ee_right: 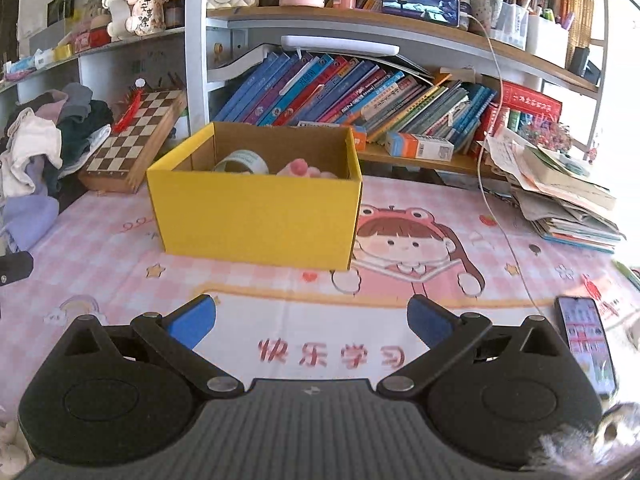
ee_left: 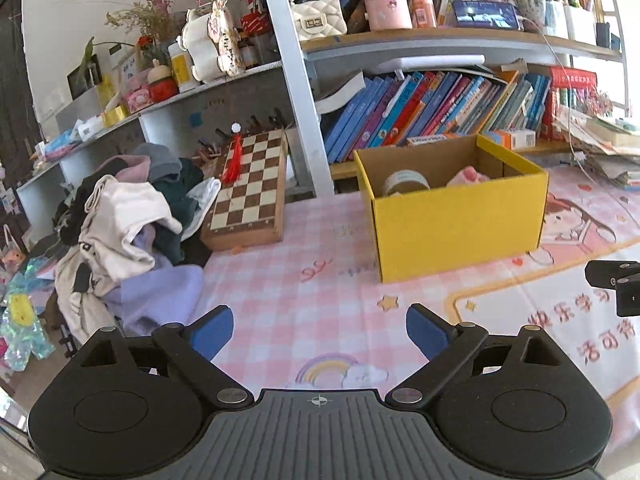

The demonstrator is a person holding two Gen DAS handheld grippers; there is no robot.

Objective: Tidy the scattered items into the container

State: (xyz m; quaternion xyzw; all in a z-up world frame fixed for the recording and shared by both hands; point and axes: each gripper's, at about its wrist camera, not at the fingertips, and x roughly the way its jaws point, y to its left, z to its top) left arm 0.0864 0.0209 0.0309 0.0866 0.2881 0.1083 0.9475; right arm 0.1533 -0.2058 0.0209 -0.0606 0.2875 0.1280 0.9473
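Left wrist view: your left gripper [ee_left: 319,334] sat low centre, blue pads [ee_left: 212,336] spread wide apart, nothing between them, only the pink mat [ee_left: 288,280] below. The yellow box [ee_left: 456,224] stood on the mat right of centre, open top. Inside it: a tape roll [ee_left: 405,182] at left and a pink toy [ee_left: 468,176] at right. Chessboard [ee_left: 250,188] leaned left of the box, clothes pile [ee_left: 128,216] further left. A bit of your right gripper [ee_left: 616,284] showed at the right edge.

Right wrist view: your right gripper [ee_right: 312,320] was also spread wide, holding nothing. Box [ee_right: 256,216] stood centre frame, well apart from the pads, tape roll [ee_right: 242,162] and toy [ee_right: 300,169] inside. Phone [ee_right: 586,340] lay on the mat at lower right, beside the right pad [ee_right: 428,322].
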